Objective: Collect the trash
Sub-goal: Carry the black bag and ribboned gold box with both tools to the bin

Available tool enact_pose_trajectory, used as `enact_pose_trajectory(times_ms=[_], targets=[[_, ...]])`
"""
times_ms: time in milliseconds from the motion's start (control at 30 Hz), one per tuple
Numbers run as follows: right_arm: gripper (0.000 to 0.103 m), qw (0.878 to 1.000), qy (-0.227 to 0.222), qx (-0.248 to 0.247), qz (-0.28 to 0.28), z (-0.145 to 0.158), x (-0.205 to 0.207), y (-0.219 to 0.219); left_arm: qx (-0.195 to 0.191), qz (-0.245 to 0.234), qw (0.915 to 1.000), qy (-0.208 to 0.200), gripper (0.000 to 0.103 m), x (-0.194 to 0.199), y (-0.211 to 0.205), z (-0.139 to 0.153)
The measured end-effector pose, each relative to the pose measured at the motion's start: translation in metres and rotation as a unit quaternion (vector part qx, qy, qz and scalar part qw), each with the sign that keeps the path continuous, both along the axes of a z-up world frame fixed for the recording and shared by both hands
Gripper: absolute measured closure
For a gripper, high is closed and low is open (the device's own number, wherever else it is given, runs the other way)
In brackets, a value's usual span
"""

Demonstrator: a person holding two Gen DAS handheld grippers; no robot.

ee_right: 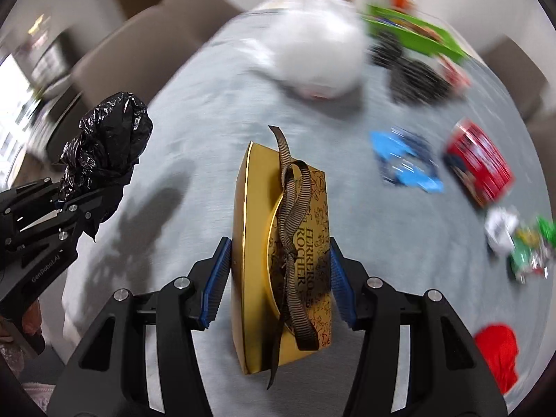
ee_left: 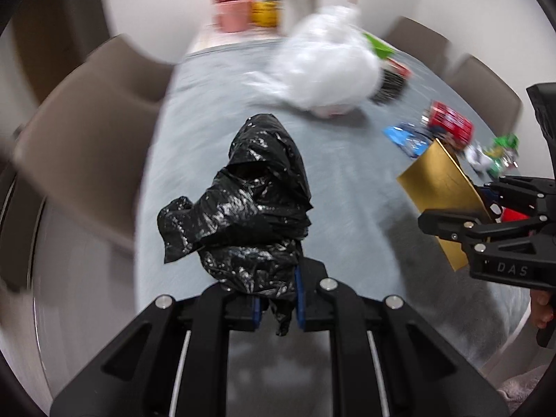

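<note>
A crumpled black trash bag (ee_left: 243, 201) is pinched between the blue pads of the left gripper (ee_left: 278, 304), whose jaws stand nearly closed on a fold of it; the rest of the bag bunches up above the fingers, clear of the table. In the right wrist view the same bag (ee_right: 104, 146) shows at the left edge, raised over the grey tablecloth (ee_right: 194, 139). The right gripper (ee_right: 278, 278) clamps a gold chocolate box (ee_right: 257, 243) at a medium width, one blue pad on each side; the box stands on edge, with a brown ribbon (ee_right: 295, 208) tied across its face. Beyond both lies a white plastic bag (ee_left: 326, 66), blurred. To the right on the cloth are a blue wrapper (ee_right: 406, 163), a red carton (ee_right: 479, 163), a small heap of green and white wrappers (ee_right: 521, 243) and a red scrap (ee_right: 497, 354). A green tray (ee_right: 413, 31) sits at the far side. Brown chairs (ee_left: 90, 132) stand around the table.
</note>
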State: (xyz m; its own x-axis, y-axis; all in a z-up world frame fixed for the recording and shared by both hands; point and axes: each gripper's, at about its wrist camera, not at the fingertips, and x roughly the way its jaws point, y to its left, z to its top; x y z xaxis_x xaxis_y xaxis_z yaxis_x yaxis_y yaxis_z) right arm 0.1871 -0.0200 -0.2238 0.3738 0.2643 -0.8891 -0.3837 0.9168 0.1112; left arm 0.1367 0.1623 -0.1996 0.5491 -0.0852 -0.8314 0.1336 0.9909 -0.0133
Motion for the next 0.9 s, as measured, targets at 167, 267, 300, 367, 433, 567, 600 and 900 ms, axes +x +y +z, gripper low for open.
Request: enact_pose_trajectory(times_ms=[167,267,300,367,433,567,600,900], targets=[[0.051,0.994,-0.011,0.000,0.113,0.008,-0.020,0.054,0.003,0.109,0.9940,-0.008,0.089,-0.056,0.046,0.004],[0.051,0.983,-0.014,0.001,0.181,0.010,-0.039,0.091,0.000,0.179,0.9838,-0.008,0.089,-0.094,0.075,0.005],[0.051,0.980,-0.015,0.001,0.200,0.010,-0.046,0.102,-0.001,0.199,0.9800,-0.007,0.089,-0.105,0.083,0.004],[0.051,0.971,-0.014,0.003,0.238,0.011,-0.059,0.127,-0.002,0.237,0.9716,-0.005,0.089,-0.131,0.099,0.002],[0.051,0.959,-0.014,0.004,0.283,0.011,-0.080,0.159,-0.004,0.277,0.9609,-0.003,0.089,-0.160,0.118,0.002],[0.051,0.934,-0.014,0.005,0.356,0.012,-0.121,0.219,-0.008,0.341,0.9399,0.000,0.089,-0.211,0.151,0.000],[0.051,0.929,-0.013,0.005,0.369,0.013,-0.129,0.230,-0.009,0.357,0.9342,0.000,0.089,-0.224,0.161,0.000],[0.051,0.893,0.004,0.013,0.450,0.011,-0.213,0.365,-0.010,0.429,0.9031,0.008,0.089,-0.312,0.248,-0.002]])
